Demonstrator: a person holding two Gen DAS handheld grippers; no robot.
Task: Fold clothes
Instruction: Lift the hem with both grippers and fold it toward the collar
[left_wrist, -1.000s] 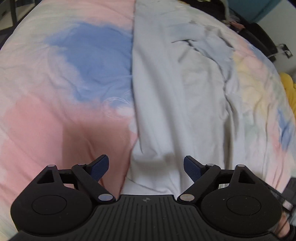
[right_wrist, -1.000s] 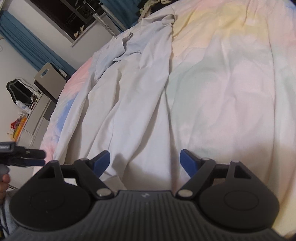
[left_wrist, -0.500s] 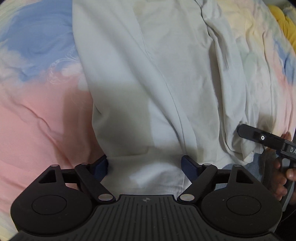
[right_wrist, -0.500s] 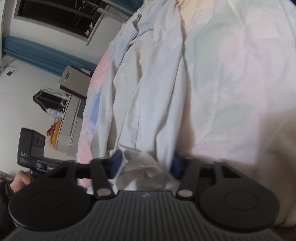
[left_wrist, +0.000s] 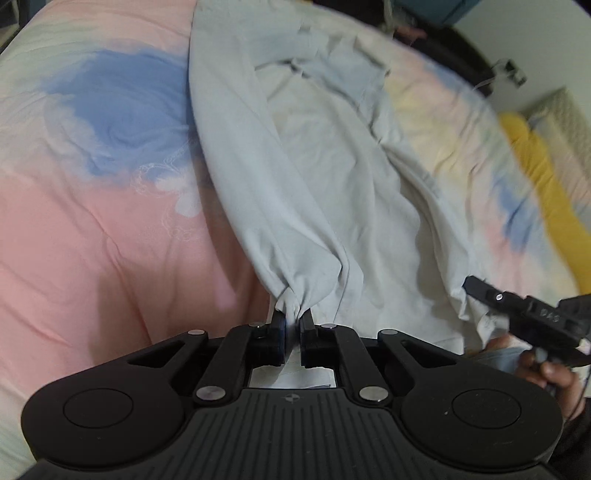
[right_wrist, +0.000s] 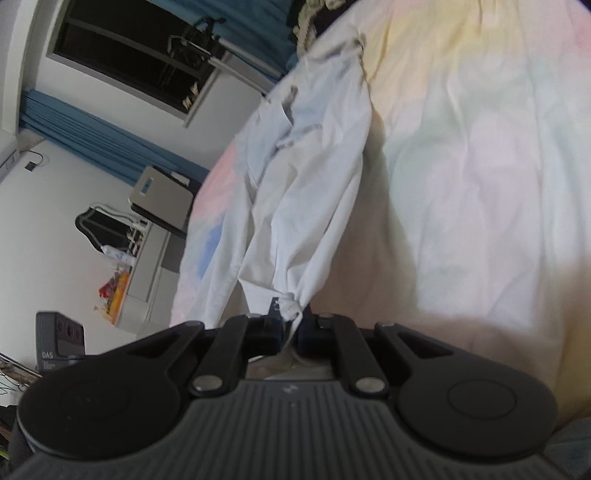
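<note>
A bed (left_wrist: 92, 229) covered by a pastel quilt of pink, blue, yellow and white patches fills most of both wrist views. Lying lengthwise on it is a pale grey-white garment (left_wrist: 332, 177), long and rumpled, stretching away from both sets of jaws toward the far end of the bed. In the left wrist view the left gripper (left_wrist: 292, 326) has its jaws freshly closed on a bunched corner of the garment's near hem, and the cloth rises from the pinch in a twisted, taut fold straight ahead of the jaws. To the right of those jaws, near the same hem, the right gripper (left_wrist: 517, 306) shows as a black body held in a hand (left_wrist: 546, 373). In the right wrist view the right gripper (right_wrist: 291, 328) likewise has its jaws just drawn together on a small knot of white cloth at the other hem corner, with the garment (right_wrist: 306, 177) hanging in folds ahead of the jaws. Far left of these jaws stand a window (right_wrist: 129, 55) with a blue curtain (right_wrist: 92, 136), and a black camera body (right_wrist: 59, 343) at the lower left edge.
</note>
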